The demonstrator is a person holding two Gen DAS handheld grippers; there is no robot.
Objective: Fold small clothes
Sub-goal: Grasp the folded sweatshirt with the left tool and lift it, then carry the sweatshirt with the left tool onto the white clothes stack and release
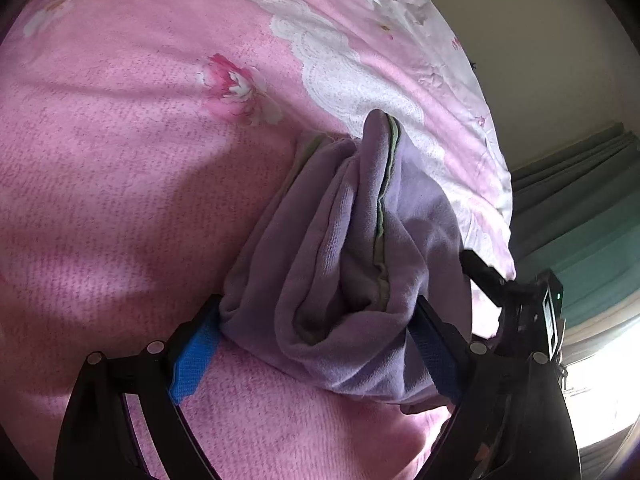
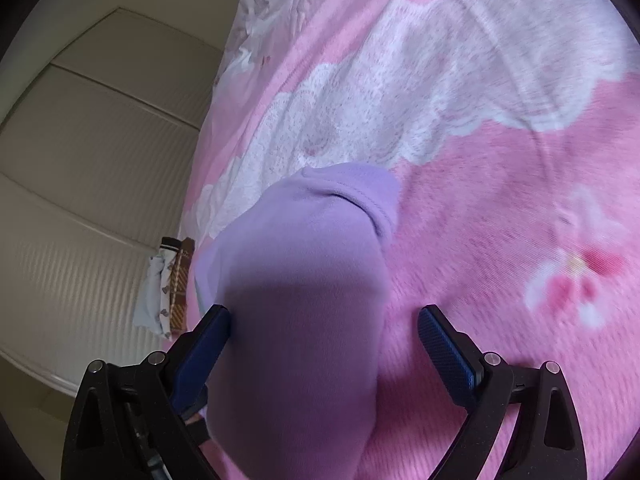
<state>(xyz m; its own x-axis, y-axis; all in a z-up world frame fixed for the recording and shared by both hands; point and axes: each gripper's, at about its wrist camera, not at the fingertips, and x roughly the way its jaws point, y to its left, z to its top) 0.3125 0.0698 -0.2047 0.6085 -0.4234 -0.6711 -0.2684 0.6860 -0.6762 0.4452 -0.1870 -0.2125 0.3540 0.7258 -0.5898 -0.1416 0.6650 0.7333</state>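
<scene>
Lilac garment: I am seeing it lying bunched and partly folded on the bed, layers rolled inward, a thin green trim running along one inner edge.
Bedspread: I am looking at pink fabric with white lace-like patches and a printed flower, spreading under everything.
Left gripper: I am holding it with the jaws spread wide, straddling the near end of the lilac bundle; the blue pad on one side is sitting at the cloth's edge and the other pad is lying along its opposite flank. I cannot tell whether either pad is pressing.
Right gripper: I am keeping it wide open too, with a thick fold of the lilac garment running up between the fingers; one pad is touching the cloth's side, the other is standing clear over the pink bedspread.
Right gripper, as seen by the left camera: I am seeing it just beside the bundle's far flank.
Room edge: I am noticing a pale panelled wardrobe beyond the bed, and green curtains by a bright window.
</scene>
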